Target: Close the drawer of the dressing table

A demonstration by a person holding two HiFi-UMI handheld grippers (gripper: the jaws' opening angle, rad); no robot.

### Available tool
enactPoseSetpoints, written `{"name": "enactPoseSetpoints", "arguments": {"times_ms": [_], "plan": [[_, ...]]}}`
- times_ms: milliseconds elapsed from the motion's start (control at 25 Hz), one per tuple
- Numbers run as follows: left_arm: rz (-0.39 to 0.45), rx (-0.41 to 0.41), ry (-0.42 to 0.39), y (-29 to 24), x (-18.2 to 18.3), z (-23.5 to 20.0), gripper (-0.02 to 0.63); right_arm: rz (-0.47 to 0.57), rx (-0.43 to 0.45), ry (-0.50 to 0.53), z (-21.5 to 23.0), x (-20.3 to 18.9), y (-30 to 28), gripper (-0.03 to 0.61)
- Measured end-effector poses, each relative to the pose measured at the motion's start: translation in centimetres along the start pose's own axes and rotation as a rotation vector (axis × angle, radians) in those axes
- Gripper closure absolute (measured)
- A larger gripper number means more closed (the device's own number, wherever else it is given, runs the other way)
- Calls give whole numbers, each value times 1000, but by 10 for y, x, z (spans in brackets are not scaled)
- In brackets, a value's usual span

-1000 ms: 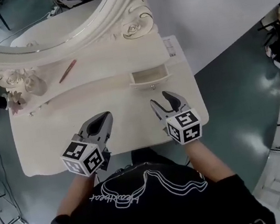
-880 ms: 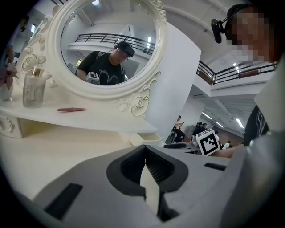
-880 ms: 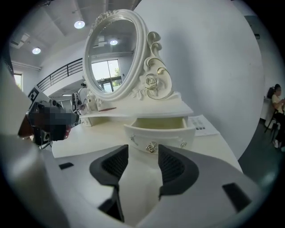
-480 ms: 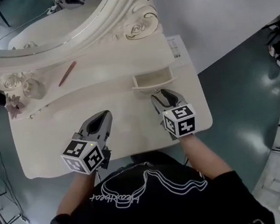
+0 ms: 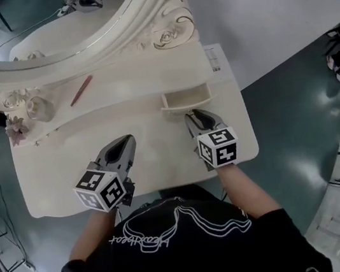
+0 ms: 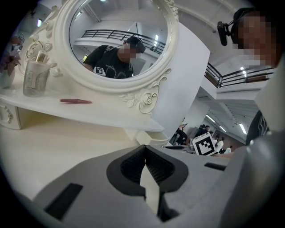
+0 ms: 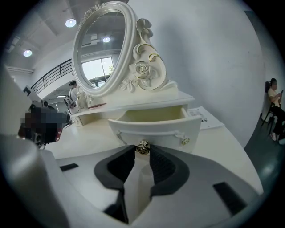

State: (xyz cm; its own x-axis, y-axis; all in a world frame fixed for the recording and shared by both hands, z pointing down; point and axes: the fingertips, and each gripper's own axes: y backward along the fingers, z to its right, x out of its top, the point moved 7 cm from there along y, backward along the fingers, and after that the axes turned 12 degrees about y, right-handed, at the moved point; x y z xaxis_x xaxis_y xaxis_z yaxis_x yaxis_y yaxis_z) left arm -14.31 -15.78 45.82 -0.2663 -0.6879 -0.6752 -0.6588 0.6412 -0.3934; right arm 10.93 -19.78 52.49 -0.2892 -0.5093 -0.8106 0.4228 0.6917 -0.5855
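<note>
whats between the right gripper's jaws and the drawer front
Only the drawer's gold knob. The right gripper has just been closing its jaws on it, and the tips touch both sides, just short of the drawer front. The right gripper view shows this.

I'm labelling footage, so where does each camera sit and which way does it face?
Head view: on the person's head, looking down at the dressing table; left gripper, right gripper, forearms show.
Left gripper view: on it, facing the mirror; shut fingers show.
Right gripper view: on it, facing the drawer; fingers, just closing, pinch its knob.
All share the drawer.
</note>
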Motion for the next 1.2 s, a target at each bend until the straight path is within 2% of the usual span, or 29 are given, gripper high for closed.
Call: {"name": "enactPoseSetpoints", "arguments": {"times_ms": [1200], "plan": [[-6,1,20,1,4,-2,611,5,-4,-7,3,10,-3,479]]}}
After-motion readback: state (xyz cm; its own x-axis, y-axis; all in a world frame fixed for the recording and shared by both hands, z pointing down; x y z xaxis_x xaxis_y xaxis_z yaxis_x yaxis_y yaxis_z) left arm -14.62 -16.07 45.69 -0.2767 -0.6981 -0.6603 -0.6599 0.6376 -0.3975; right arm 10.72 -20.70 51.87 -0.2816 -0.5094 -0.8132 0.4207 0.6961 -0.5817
